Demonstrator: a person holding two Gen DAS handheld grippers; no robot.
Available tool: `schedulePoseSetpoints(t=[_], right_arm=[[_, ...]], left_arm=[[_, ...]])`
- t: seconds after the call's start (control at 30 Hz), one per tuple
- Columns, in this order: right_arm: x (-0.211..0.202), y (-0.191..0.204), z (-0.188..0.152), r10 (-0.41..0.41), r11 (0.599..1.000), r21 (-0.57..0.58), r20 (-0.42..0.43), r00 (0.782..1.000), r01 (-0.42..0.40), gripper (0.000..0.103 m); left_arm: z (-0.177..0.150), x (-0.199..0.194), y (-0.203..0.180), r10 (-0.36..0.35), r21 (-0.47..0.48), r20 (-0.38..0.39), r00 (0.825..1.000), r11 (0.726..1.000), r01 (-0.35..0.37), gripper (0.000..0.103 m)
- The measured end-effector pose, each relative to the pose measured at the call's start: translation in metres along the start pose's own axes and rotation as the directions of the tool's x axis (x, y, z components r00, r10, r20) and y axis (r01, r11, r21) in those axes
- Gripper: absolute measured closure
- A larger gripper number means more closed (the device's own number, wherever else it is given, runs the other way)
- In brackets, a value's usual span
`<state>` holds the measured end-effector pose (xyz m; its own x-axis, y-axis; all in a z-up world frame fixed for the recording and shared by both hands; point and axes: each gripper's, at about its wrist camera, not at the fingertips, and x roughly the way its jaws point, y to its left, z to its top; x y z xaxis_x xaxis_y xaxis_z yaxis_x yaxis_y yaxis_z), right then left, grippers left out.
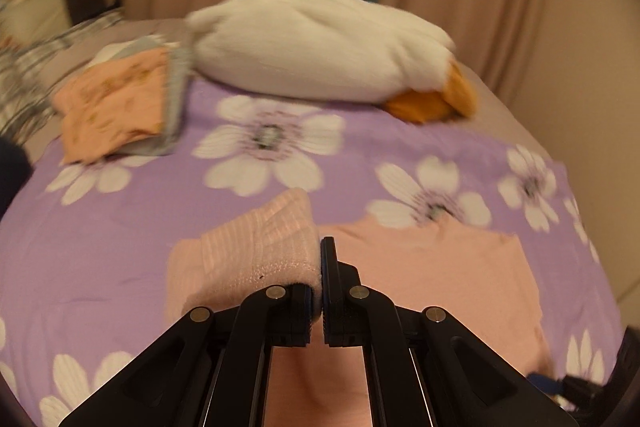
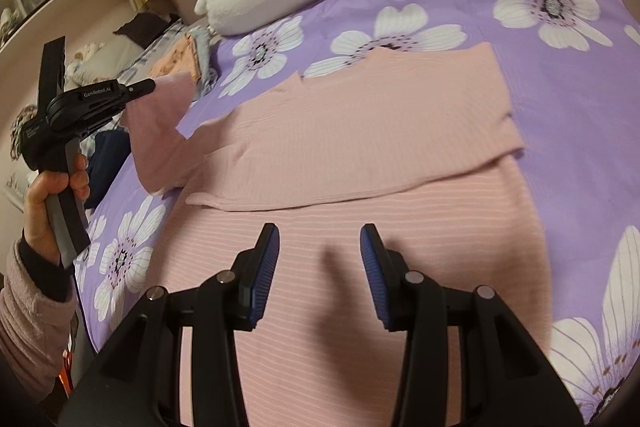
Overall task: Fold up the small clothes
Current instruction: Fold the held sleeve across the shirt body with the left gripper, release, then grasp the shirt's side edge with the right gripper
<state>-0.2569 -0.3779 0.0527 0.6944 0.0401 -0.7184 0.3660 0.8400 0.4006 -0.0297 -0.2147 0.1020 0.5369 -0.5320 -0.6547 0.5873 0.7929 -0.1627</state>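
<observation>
Garment: pale pink ribbed knit top [image 2: 360, 163] is laid flat on the purple bedsheet printed with white flowers [image 2: 560, 75], filling the centre and lower part of the right wrist view; one panel is already doubled over the body, so the fold is judged partly done.
Left claw: left gripper [image 1: 322, 279] is clamped shut on the pink ribbed cuff of the sleeve [image 1: 264, 247], seen at lower centre of the left wrist view. In the right wrist view the cuff end is lifted off the sheet at the left edge of the frame, probably so the sleeve can be carried across the body.
Left hand: hand around the grey handle [image 2: 52, 195] is seen at the left of the right wrist view, with a fuzzy pink sleeve cuff below it.
Right claw: right gripper [image 2: 320, 259] is parted, with nothing between the blue pads; it hovers over the top's lower body. Contact with the cloth cannot be told. Likely positioned to pin the fabric while the sleeve is drawn over.
Done pile: folded peach printed cloth on a grey piece [image 1: 116, 103] is kept at upper left, apart from the working area.
Clutter: white plush goose with orange beak and feet [image 1: 320, 47] lies at the top, clear of the garment.
Risk: a pull on the sleeve may drag the folded panel if the body is not held.
</observation>
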Motion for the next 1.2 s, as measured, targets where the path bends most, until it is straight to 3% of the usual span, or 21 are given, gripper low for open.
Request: schedulePoseSetpoints(t=[0.2,0.5,0.53,0.6,0.67,0.7,0.93,1.2], right_arm=[[-0.007,-0.013,-0.004,-0.001,0.999,0.042,0.019,1.0,0.001,0.06],[-0.019,-0.036,-0.008,-0.011,0.995,0.098,0.043,0.999,0.007,0.058],[-0.02,-0.038,-0.008,-0.01,0.994,0.106,0.047,0.999,0.005,0.055],[-0.023,-0.042,-0.008,-0.005,0.992,0.123,0.055,0.998,-0.001,0.053],[-0.025,-0.043,-0.007,-0.002,0.991,0.133,0.062,0.998,-0.006,0.052],[-0.026,-0.043,-0.005,-0.001,0.991,0.132,0.064,0.998,-0.008,0.052],[-0.022,-0.024,0.015,0.041,0.997,0.057,0.078,0.996,-0.045,0.052],[0.029,0.045,0.048,0.109,0.975,-0.192,-0.029,0.994,-0.112,0.052]], left_arm=[[-0.025,0.027,-0.063,-0.043,0.127,-0.092,0.995,0.99,0.055,0.102],[-0.072,0.062,-0.111,-0.074,0.212,-0.264,0.962,0.968,0.133,0.101],[-0.075,0.065,-0.112,-0.073,0.213,-0.284,0.956,0.967,0.137,0.095],[-0.078,0.064,-0.11,-0.103,0.208,-0.306,0.946,0.963,0.172,0.073],[-0.082,0.06,-0.109,-0.148,0.194,-0.324,0.934,0.956,0.219,0.03],[-0.084,0.056,-0.108,-0.16,0.195,-0.319,0.934,0.954,0.23,0.026],[-0.093,0.028,-0.084,-0.19,0.161,-0.295,0.936,0.956,0.245,0.026],[-0.098,0.006,-0.044,-0.162,0.099,-0.266,0.95,0.976,0.194,0.026]])
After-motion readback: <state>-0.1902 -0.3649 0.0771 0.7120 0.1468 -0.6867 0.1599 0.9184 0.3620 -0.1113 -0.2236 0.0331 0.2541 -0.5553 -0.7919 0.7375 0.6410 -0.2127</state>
